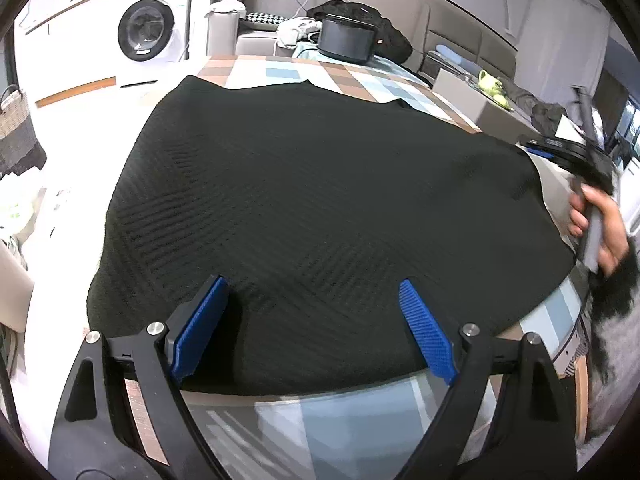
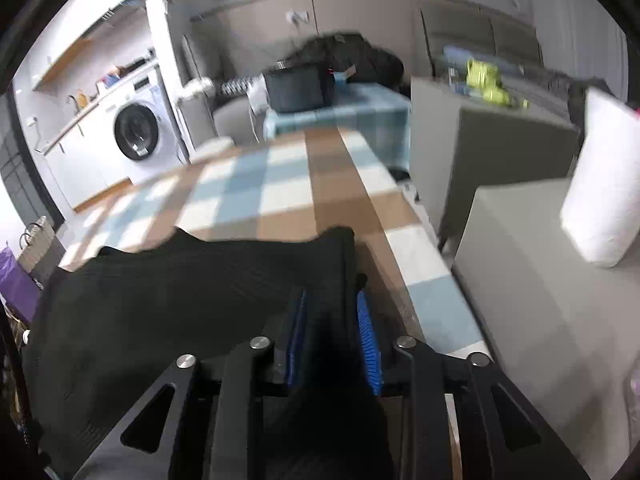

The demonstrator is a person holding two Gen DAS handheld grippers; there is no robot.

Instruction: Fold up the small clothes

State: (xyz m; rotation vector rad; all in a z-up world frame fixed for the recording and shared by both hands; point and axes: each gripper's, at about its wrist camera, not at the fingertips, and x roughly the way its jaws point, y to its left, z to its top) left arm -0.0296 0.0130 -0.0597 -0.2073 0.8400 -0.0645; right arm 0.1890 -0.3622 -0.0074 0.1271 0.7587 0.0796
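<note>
A black ribbed knit garment (image 1: 312, 200) lies spread over the checked tablecloth (image 1: 280, 70). My left gripper (image 1: 312, 292) hovers over its near edge, the blue pads (image 1: 200, 332) wide apart and open, with only flat cloth below them. In the right wrist view, my right gripper (image 2: 332, 320) is shut on a bunched fold of the black garment (image 2: 160, 292) at its right edge. The cloth fills the gap between the blue pads (image 2: 368, 340), and its corner stands up off the table. A person's hand (image 1: 600, 224) holds the right gripper's handle at the far right.
A dark pot (image 1: 346, 40) and dark clothes sit at the table's far end. A washing machine (image 1: 146, 32) stands at the back left and a woven basket (image 1: 16, 120) on the floor. Grey boxes (image 2: 492, 148) and a white pillow (image 2: 604, 188) are to the right.
</note>
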